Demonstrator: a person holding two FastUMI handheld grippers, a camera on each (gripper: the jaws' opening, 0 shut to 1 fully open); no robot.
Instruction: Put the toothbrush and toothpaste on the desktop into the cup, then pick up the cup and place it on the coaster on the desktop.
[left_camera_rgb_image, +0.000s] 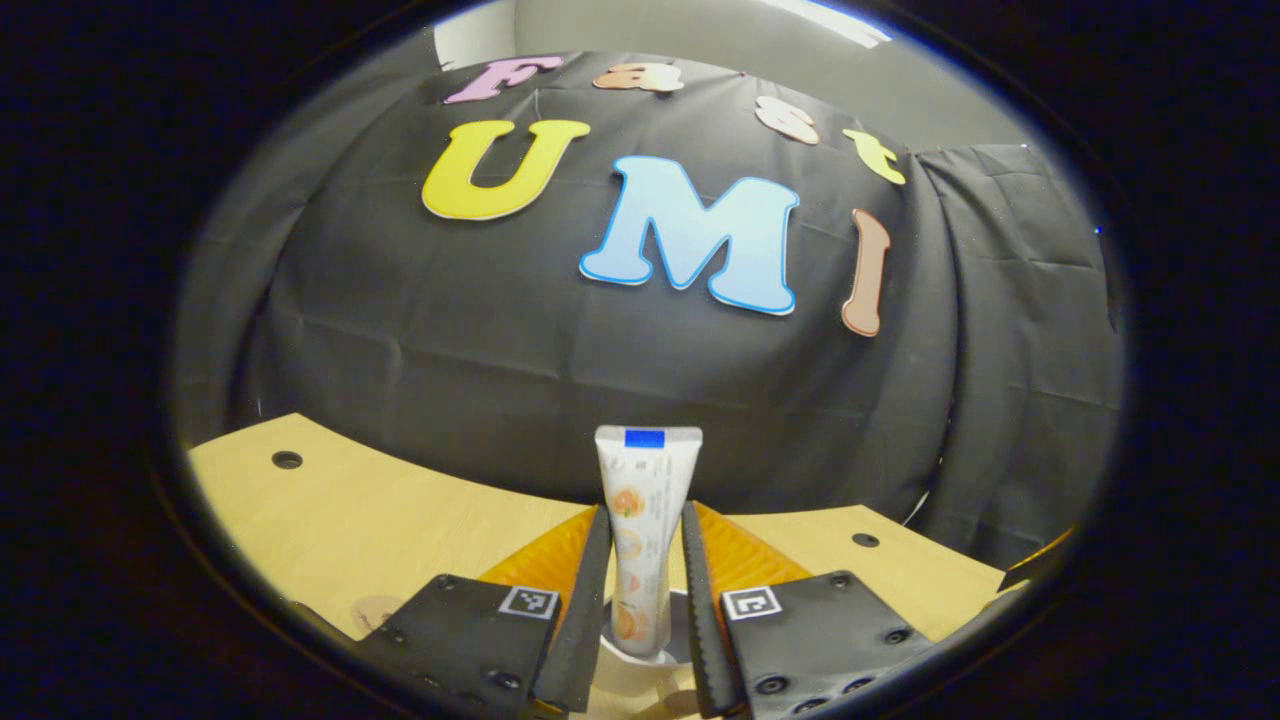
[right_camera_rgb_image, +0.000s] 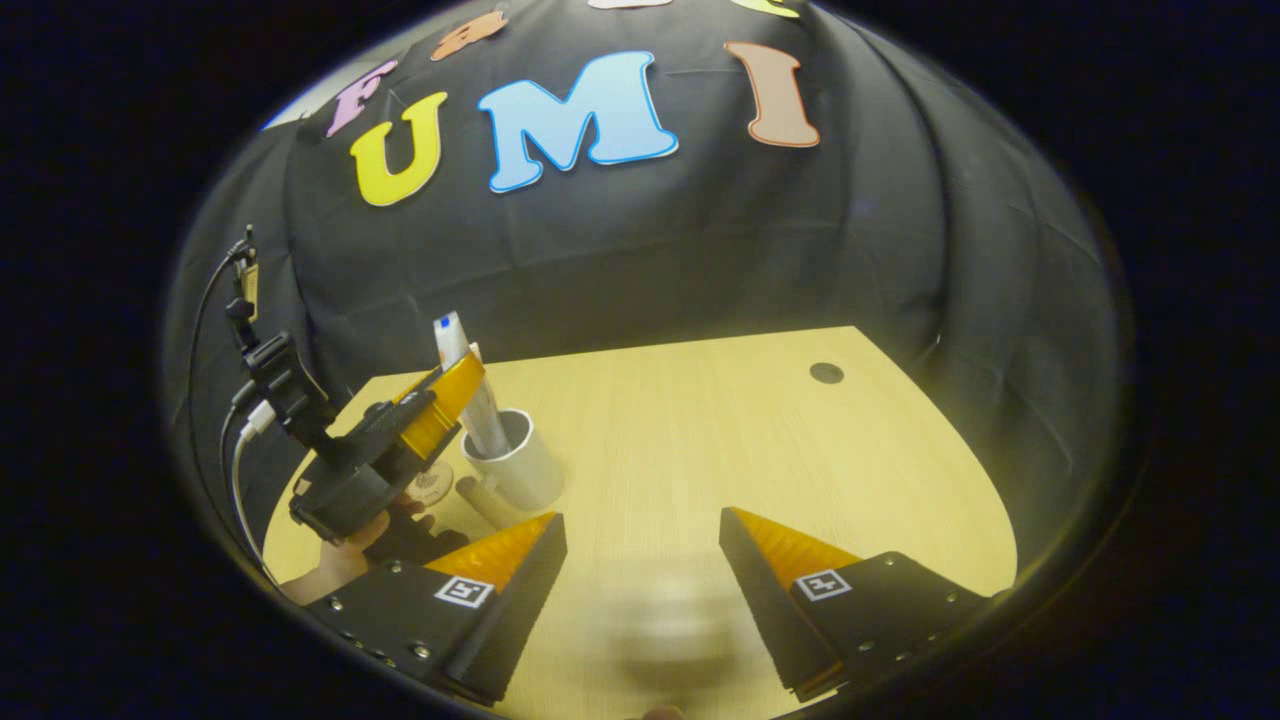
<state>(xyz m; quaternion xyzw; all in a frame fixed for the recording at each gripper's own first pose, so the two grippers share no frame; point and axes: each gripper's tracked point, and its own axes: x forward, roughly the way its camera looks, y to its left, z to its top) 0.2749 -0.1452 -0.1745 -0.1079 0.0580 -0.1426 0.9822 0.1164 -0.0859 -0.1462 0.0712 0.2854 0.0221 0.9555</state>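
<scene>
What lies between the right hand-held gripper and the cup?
Bare desktop, seen in the right gripper view, separates the open right hand-held gripper from the cup.

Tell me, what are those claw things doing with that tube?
A person holds a gripper in each hand. The left gripper has its jaws closed on the toothpaste, holding it upright with its bottom end inside the white cup. The right gripper is open with nothing in it above the wooden desktop.
</scene>
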